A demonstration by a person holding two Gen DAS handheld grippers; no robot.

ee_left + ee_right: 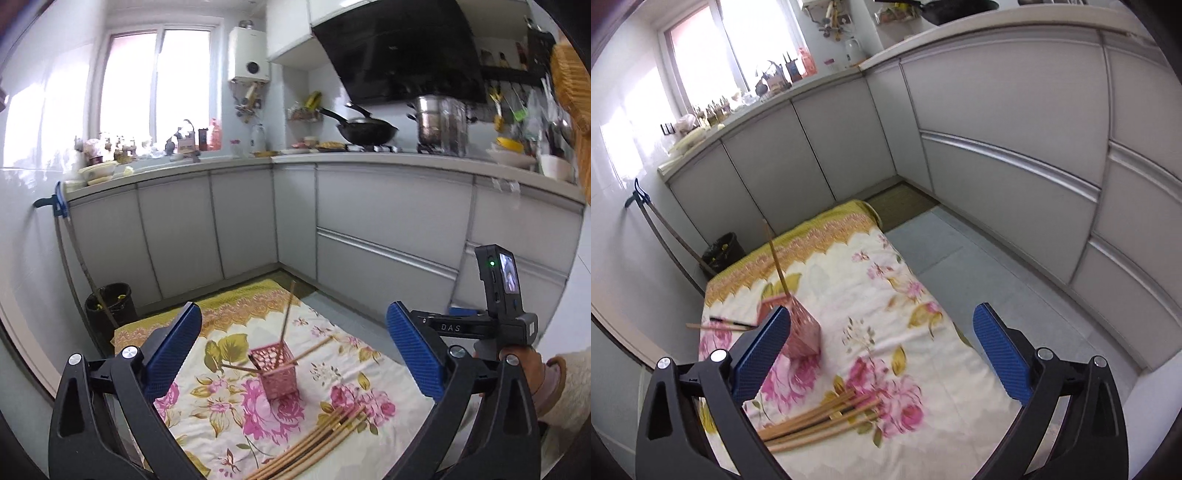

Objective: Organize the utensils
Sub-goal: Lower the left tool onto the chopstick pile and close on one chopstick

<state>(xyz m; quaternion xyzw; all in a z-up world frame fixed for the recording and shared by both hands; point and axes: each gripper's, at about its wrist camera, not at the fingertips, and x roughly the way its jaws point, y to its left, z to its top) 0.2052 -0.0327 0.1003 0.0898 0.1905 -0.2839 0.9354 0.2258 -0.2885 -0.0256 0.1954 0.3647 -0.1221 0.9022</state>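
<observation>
Pink plastic, pierced like lattice: the small basket point(279, 371) stands upright on the flowered cloth point(332, 376) that covers a low table, with one chopstick point(286, 317) leaning up out of it. Two more sticks point(312, 350) seem to rest across or against its rim, though whether they are inside cannot be told. A loose bundle of chopsticks point(820, 421) lies flat on the cloth, nearer than the basket and apart from it.

Both tools hang above the table with nothing in them. The left gripper point(293, 354) has its jaws spread wide, and the right gripper point(882, 358) is just as wide, its left pad in front of the basket.

The sorting looks only just begun: most sticks wait in the pile. The next move likely calls for lowering one tool to the bundle, closing on a single stick near its middle, and tipping it upright into the basket without knocking it over.
</observation>
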